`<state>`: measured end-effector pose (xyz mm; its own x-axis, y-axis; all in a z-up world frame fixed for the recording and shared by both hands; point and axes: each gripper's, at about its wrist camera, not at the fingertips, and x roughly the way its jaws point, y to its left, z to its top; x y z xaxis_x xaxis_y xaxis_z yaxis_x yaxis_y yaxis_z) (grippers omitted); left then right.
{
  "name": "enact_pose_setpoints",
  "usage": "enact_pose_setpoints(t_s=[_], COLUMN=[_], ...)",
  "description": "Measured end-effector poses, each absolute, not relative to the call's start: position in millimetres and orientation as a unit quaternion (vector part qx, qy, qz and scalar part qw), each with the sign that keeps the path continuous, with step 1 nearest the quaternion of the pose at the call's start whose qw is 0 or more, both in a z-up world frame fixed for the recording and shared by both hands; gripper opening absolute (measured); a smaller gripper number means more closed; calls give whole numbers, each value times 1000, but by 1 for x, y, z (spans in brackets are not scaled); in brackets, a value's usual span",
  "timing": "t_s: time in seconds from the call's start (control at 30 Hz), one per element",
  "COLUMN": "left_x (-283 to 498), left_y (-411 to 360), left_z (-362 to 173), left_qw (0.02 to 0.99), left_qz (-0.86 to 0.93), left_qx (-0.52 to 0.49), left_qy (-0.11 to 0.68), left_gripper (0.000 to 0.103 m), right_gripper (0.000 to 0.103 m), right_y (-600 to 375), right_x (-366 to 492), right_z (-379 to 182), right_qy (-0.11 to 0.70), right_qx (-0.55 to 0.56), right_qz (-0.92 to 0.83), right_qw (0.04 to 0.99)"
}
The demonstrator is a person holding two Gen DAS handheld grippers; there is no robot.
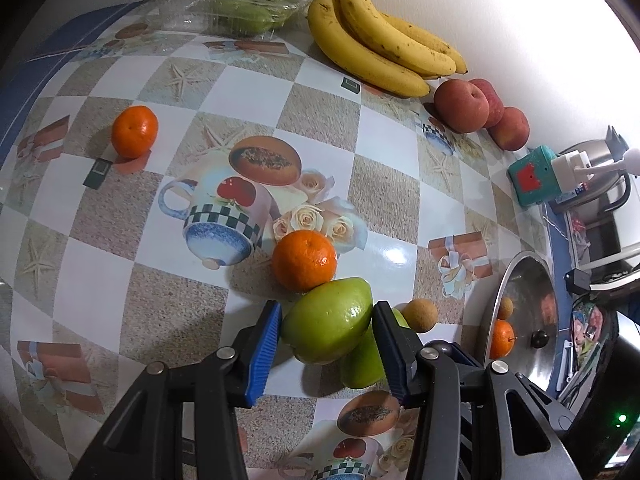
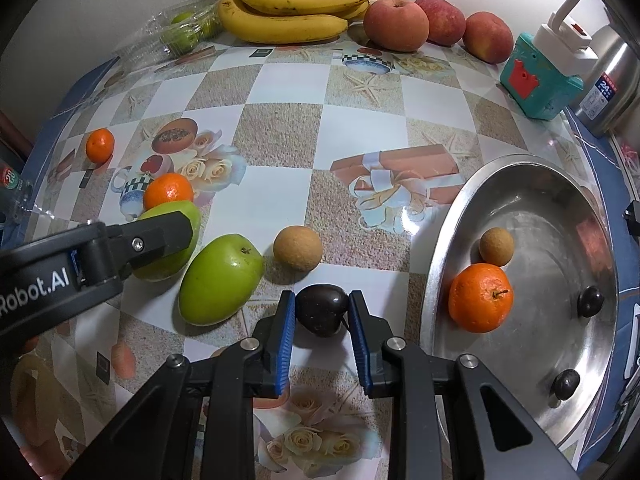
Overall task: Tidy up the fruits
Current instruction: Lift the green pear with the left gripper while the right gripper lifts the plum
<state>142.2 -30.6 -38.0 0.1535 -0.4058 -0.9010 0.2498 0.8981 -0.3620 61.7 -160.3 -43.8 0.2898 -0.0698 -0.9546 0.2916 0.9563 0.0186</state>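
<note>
Counted on the worktop (image 2: 280,128): one bunch of bananas (image 2: 296,4), three peaches (image 2: 396,20), four oranges, two loose green fruits, two tan round fruits and three dark fruits. Only the right wrist view shows the steel pan (image 2: 452,216) interior, holding one orange (image 2: 480,298), one tan fruit (image 2: 496,247) and two dark fruits. The left gripper (image 1: 326,334) has its jaws closed on a green fruit (image 1: 328,326); the right gripper (image 2: 322,322) has its jaws clamped on the third dark fruit (image 2: 320,308), near the pan's rim.
</note>
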Motion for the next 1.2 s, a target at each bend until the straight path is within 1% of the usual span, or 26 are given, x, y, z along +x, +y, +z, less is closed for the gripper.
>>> enact_pose_setpoints(t_s=[0.57, 0.93, 1.2], left_x=[137, 131, 120], left_y=[-22, -30, -46], left_z=[-10, 2, 8], left_qw=[779, 784, 785], left_qz=[-215, -225, -243], left_qx=[-75, -65, -46], left_qy=[584, 574, 569], left_gripper=[50, 50, 50], right_gripper=[28, 28, 28], right_y=[-167, -177, -207], right_x=[50, 41, 27], right_z=[-23, -10, -2], right_qy=[575, 567, 559], right_qx=[114, 126, 153], right_qz=[-109, -115, -146], right_qw=[802, 806, 801])
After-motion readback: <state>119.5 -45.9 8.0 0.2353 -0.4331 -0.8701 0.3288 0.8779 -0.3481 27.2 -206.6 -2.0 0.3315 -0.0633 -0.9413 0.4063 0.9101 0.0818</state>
